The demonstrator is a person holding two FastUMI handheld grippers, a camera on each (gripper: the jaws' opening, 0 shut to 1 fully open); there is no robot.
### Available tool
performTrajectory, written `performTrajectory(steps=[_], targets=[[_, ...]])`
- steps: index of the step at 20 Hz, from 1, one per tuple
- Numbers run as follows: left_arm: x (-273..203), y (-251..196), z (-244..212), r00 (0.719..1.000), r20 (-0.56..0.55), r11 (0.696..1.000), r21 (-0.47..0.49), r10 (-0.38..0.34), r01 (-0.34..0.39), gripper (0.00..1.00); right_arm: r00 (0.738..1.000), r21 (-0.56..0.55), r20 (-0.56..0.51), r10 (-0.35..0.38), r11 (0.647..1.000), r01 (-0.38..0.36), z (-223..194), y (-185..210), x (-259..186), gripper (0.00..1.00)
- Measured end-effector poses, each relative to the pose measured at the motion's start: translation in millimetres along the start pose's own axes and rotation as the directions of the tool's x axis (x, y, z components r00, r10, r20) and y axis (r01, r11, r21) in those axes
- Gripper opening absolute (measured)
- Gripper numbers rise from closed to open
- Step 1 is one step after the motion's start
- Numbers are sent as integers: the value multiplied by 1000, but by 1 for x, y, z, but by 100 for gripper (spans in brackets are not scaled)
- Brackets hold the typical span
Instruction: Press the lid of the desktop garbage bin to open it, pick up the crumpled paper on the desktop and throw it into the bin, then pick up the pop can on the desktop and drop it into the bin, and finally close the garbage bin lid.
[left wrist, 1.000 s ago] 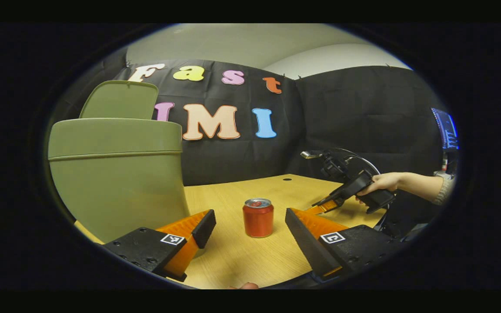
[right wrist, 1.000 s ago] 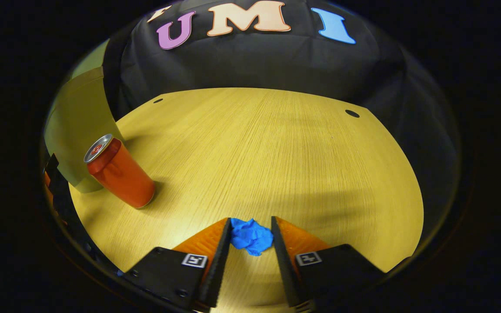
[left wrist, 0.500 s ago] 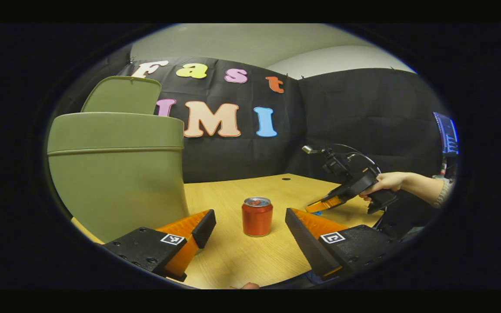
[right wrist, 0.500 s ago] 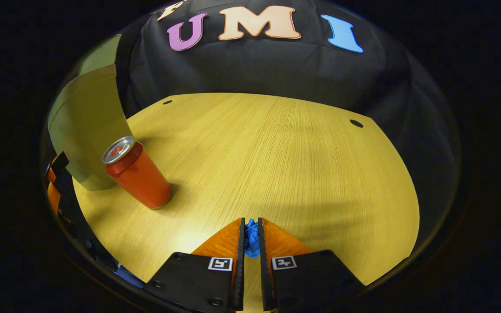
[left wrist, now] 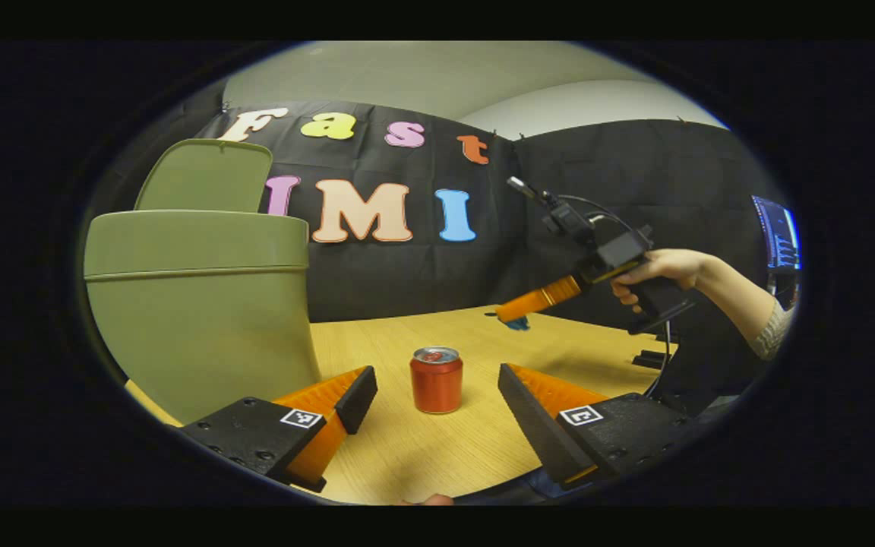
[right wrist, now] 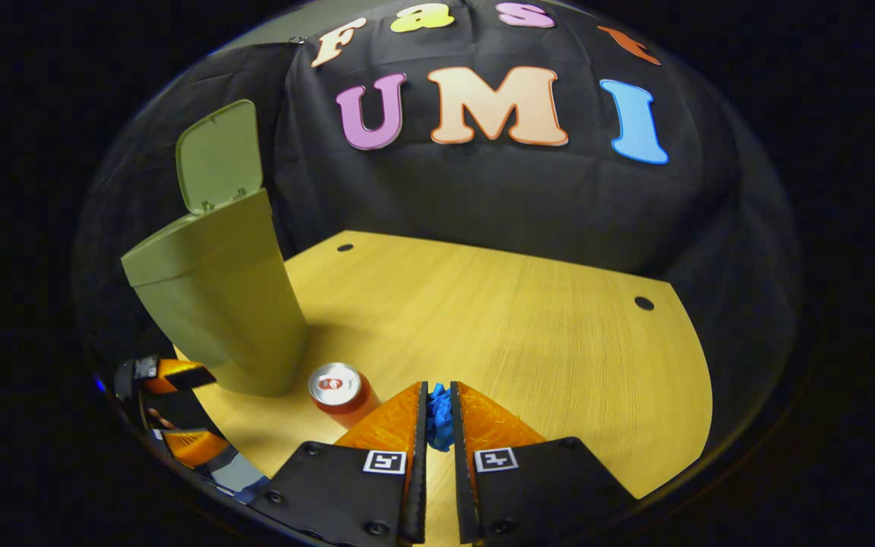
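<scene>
Just to the right of the green garbage bin (left wrist: pixel 198 304), in the left gripper view, the red pop can (left wrist: pixel 436 379) stands upright on the wooden desktop (left wrist: pixel 437 448), a little apart from the bin's wall. The bin's lid (left wrist: pixel 206 176) is swung up behind its rim, so the bin stands open. The left gripper (left wrist: pixel 437 384) hangs low in front of the bin with its jaws spread wide, the can seen in the gap between them but farther off and touched by neither finger; this gripper holds nothing.

Farther to the right of the bin, and above the desktop, the right gripper (left wrist: pixel 510 317) is raised in the air, held by a hand (left wrist: pixel 654 273) with a grey sleeve (left wrist: pixel 772 338) at the wrist. A bit of blue crumpled paper (left wrist: pixel 516 324) shows at its tip, clear of the wood.

In the right gripper view the right gripper (right wrist: pixel 438 414) is closed down to a narrow slit, and both fingers press on the crumpled paper (right wrist: pixel 439 418), which is squeezed into a thin blue wad between them. From here the bin (right wrist: pixel 217 304) stands to the left with its lid (right wrist: pixel 219 156) tilted up (the inside of the bin cannot be seen from this angle). The pop can (right wrist: pixel 337 387) stands just beside the bin's foot, its silver top toward the camera. The left gripper (right wrist: pixel 175 410) shows at the lower left edge, beside the bin's base, its two fingers well apart.
</scene>
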State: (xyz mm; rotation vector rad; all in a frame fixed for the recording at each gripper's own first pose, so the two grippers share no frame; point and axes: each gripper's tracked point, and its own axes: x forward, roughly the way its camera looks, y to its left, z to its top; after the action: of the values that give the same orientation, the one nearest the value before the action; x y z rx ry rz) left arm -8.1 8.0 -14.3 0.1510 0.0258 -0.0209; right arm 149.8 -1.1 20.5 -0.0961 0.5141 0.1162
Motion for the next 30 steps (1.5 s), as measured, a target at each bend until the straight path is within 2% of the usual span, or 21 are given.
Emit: performTrajectory(steps=[2, 3, 4, 5, 6, 12, 15, 16, 17, 20, 21, 22, 25, 27, 30], targets=[[-1, -5, -3, 1000, -7, 1000, -7, -7, 7, 97, 997, -17, 66, 36, 999, -35, 33, 23, -1, 18], [-1, -9, -3, 1000, -9, 1000, -12, -18, 18, 100, 995, -35, 87, 55, 998, -52, 47, 36, -3, 18], [-2, -14, -3, 1000, -13, 1000, -15, -28, 28, 97, 991, -56, 109, 74, 996, -68, 62, 48, -4, 18], [-2, -17, -2, 999, -14, 999, -15, -35, 35, 100, 987, -78, 128, 98, 993, -89, 76, 63, -6, 18], [-3, -19, -2, 999, -14, 999, -16, -40, 40, 97, 981, -98, 153, 120, 990, -106, 91, 78, -8, 18], [-9, -27, 3, 999, -6, 999, -16, -51, 50, 97, 931, -239, 245, 271, 947, -213, 164, 173, -23, 18], [-10, -25, 5, 999, 0, 999, -10, -36, 36, 97, 904, -296, 248, 348, 916, -271, 178, 224, -24, 18], [-10, -25, 5, 999, 0, 999, -9, -33, 33, 100, 896, -312, 246, 369, 906, -287, 181, 239, -20, 18], [-10, -24, 5, 999, -1, 999, -7, -32, 32, 97, 892, -323, 237, 386, 897, -303, 183, 251, -16, 17], [-10, -22, 6, 1000, 4, 1000, -4, -15, 15, 100, 891, -353, 186, 415, 874, -334, 175, 277, -2, 18], [-10, -21, 6, 1000, 6, 1000, -4, -8, 8, 97, 893, -357, 175, 413, 873, -334, 173, 282, 1, 18], [-10, -21, 6, 1000, 5, 1000, -3, -3, 3, 100, 894, -360, 169, 416, 870, -337, 172, 286, 4, 20], [-9, -20, 6, 1000, 9, 1000, 0, 8, -8, 97, 890, -358, 146, 433, 862, -360, 167, 294, 8, 34], [-8, -19, 6, 1000, 13, 1000, -3, 10, -10, 100, 894, -365, 153, 421, 865, -344, 169, 291, 8, 58], [-7, -19, 6, 1000, 17, 1000, -10, 5, -5, 97, 890, -374, 181, 419, 866, -332, 171, 288, 1, 93]])
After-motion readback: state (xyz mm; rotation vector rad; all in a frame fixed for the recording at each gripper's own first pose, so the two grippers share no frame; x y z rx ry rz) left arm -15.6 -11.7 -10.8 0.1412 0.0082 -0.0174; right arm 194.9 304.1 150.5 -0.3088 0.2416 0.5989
